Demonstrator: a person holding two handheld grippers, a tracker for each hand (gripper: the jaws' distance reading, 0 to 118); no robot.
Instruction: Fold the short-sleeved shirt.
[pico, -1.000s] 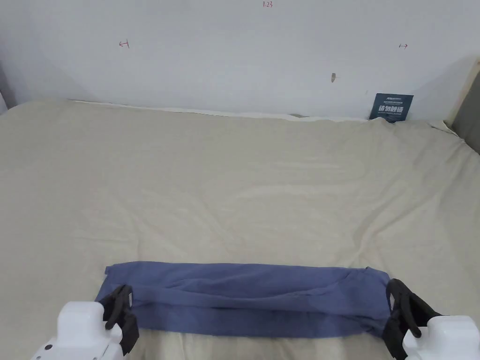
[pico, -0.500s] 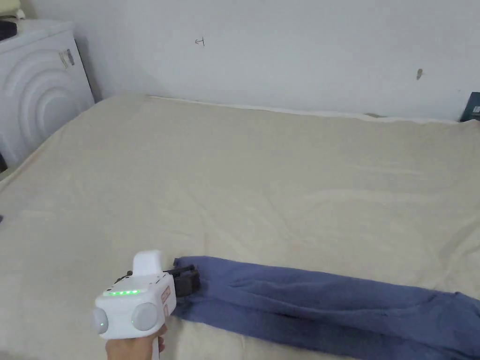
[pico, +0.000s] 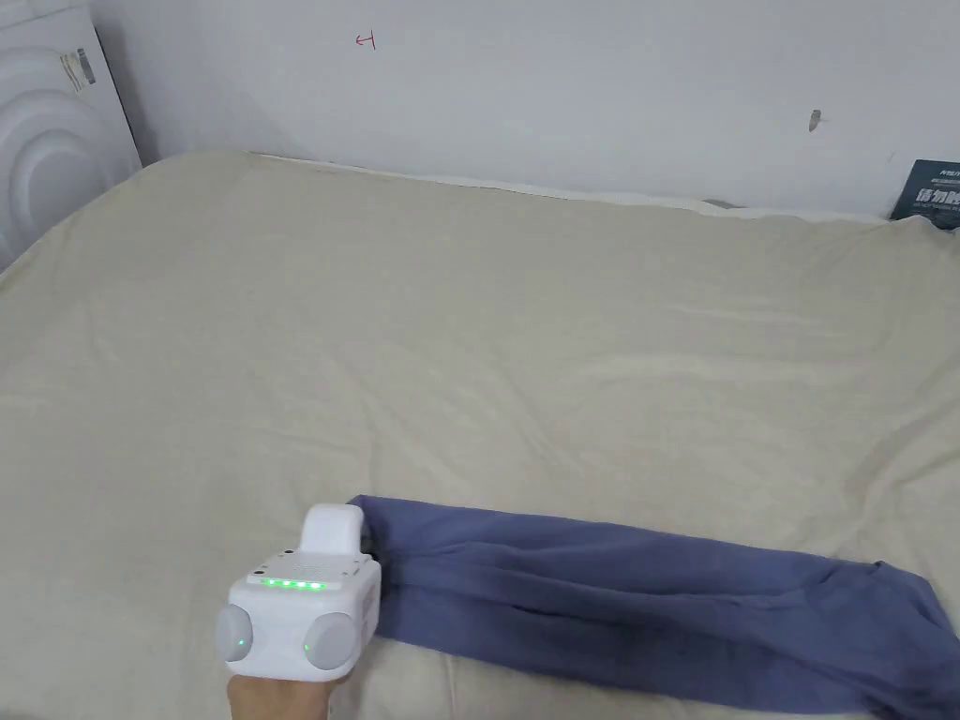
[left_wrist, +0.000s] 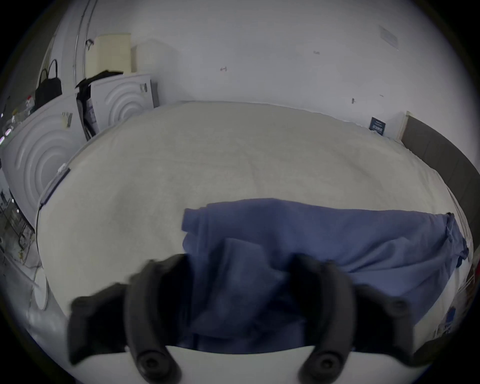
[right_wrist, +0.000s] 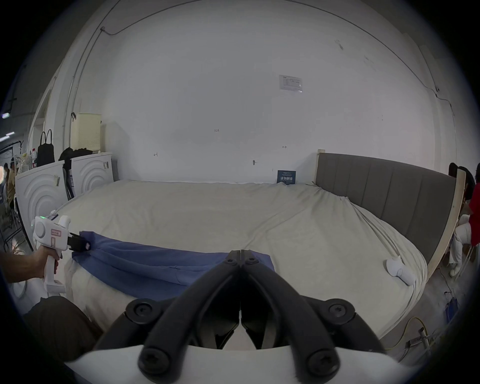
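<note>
- blue shirt (pico: 656, 609) lies folded in a long strip on the bed (pico: 469, 328), near its front edge
- left gripper (left_wrist: 239, 285) spread wide over the shirt's left end
- right gripper (right_wrist: 241, 253) pressed together, pinching nothing, above the shirt's right end

Ahead of the jaws of the left gripper (pico: 367, 542) the bed (pico: 487, 337) lies bare and open as far as the wall (pico: 562, 84). The blue shirt (pico: 647, 600) lies as a low band from those jaws across toward the right gripper (right_wrist: 241, 253), no bar to a pass above it. Off to their left stand white appliances (left_wrist: 39, 153). Right of the right gripper's jaws a small white object (right_wrist: 398, 270) lies on the bed, with the grey headboard (right_wrist: 384, 197) closing that side.
</note>
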